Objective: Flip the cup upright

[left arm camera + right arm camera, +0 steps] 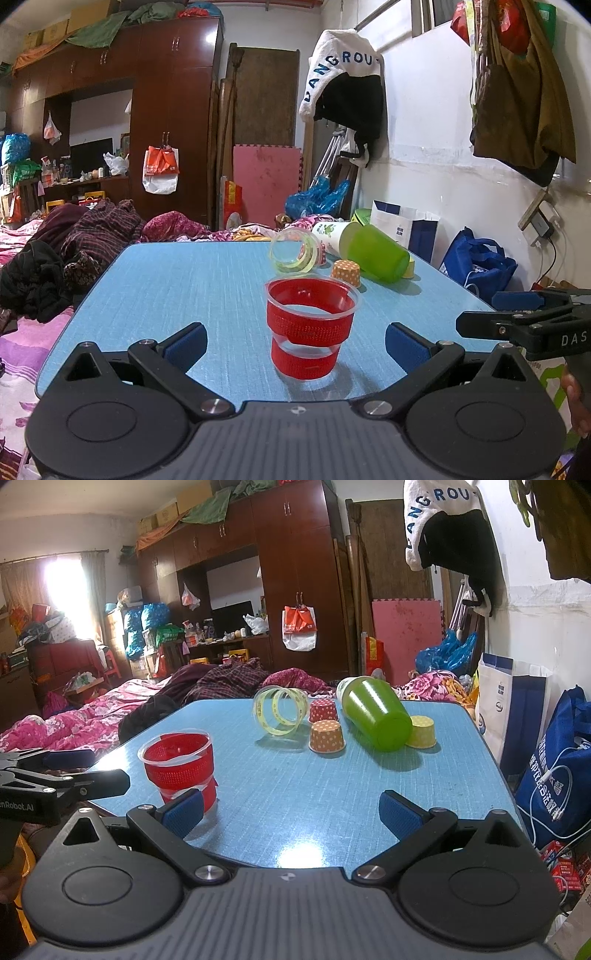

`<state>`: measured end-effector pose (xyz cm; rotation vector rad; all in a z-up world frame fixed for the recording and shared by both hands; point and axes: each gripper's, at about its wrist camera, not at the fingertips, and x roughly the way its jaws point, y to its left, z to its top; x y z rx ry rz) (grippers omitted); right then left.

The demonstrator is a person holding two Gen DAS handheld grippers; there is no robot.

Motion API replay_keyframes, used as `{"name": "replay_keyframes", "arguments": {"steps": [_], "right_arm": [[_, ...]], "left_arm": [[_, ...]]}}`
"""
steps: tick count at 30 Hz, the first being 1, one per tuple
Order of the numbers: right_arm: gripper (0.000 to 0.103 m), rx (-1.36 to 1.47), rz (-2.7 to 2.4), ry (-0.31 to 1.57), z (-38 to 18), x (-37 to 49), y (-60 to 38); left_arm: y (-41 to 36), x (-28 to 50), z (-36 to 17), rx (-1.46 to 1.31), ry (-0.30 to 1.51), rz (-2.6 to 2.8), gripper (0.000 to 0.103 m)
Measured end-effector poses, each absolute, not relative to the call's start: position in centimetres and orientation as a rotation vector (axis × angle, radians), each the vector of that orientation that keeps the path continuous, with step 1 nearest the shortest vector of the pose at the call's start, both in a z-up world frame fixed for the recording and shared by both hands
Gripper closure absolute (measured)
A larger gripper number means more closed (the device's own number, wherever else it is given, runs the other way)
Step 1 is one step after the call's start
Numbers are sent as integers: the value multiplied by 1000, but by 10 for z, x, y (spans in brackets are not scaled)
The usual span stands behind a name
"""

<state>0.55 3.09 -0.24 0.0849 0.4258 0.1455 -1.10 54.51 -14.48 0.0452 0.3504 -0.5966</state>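
A clear plastic cup with red mesh inside [309,326] stands upright, mouth up, near the front of the blue table [177,288]. My left gripper [295,341] is open, its blue pads on either side of the cup and apart from it. The cup also shows in the right wrist view [181,766], at the table's front left. My right gripper [291,810] is open and empty, its left pad in front of the cup's base. A green cup [375,712] lies on its side at the back. A clear yellow-rimmed cup [280,710] also lies on its side.
Three small dotted paper cups stand mouth down by the green cup: orange [327,735], red [323,709], yellow [421,732]. A white printed cup [332,234] lies behind the green one. Bedding lies left of the table. Bags [554,768] stand by the right wall.
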Motion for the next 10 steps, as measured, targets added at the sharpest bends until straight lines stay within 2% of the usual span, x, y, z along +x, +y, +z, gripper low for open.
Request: {"name": "replay_keyframes", "arguments": {"steps": [10], "right_arm": [[1, 85, 147, 428, -4, 6, 31]], "left_arm": [[544, -13, -146, 54, 336, -582, 0]]}}
